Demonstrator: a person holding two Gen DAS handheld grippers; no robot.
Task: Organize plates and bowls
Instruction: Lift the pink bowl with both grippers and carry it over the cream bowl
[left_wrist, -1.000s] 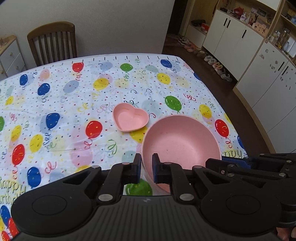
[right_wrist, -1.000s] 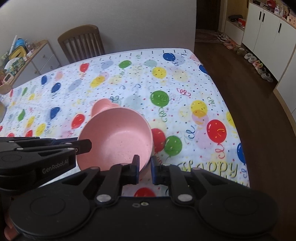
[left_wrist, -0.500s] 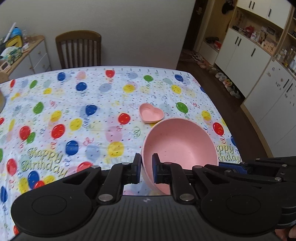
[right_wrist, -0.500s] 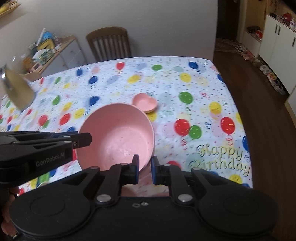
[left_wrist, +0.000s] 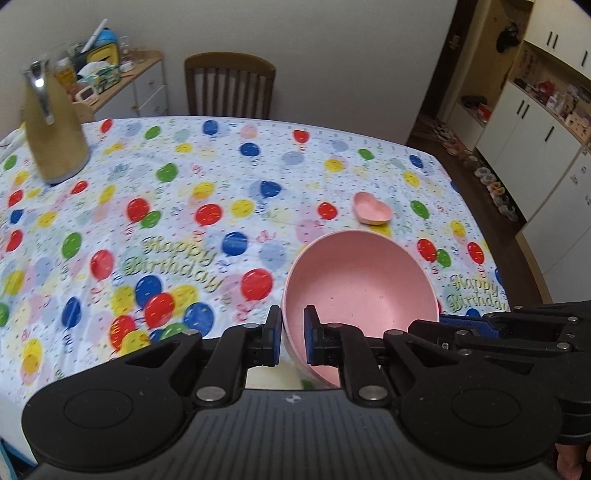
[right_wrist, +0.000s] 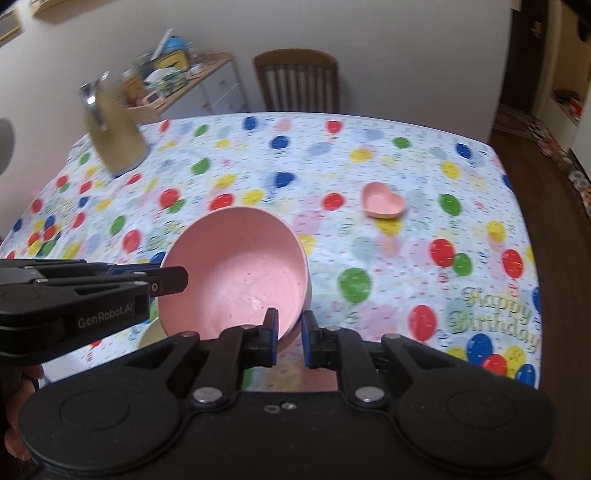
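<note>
both the left gripper (left_wrist: 290, 339) and the right gripper (right_wrist: 289, 338) have their fingers pinching opposite rims of the pink bowl (left_wrist: 360, 284), held tilted above the desk (left_wrist: 184, 206), which looks light, stiff, slippery and best gripped at its thin rim.

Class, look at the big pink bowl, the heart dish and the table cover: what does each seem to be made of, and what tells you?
Bowl: probably matte plastic or fibre composite; dull speckled pink, thin rim.
Heart dish: likely the same; same dull pink.
Table cover: seemingly thin plastic sheet; printed balloons, slight sheen, wrinkles.
</note>
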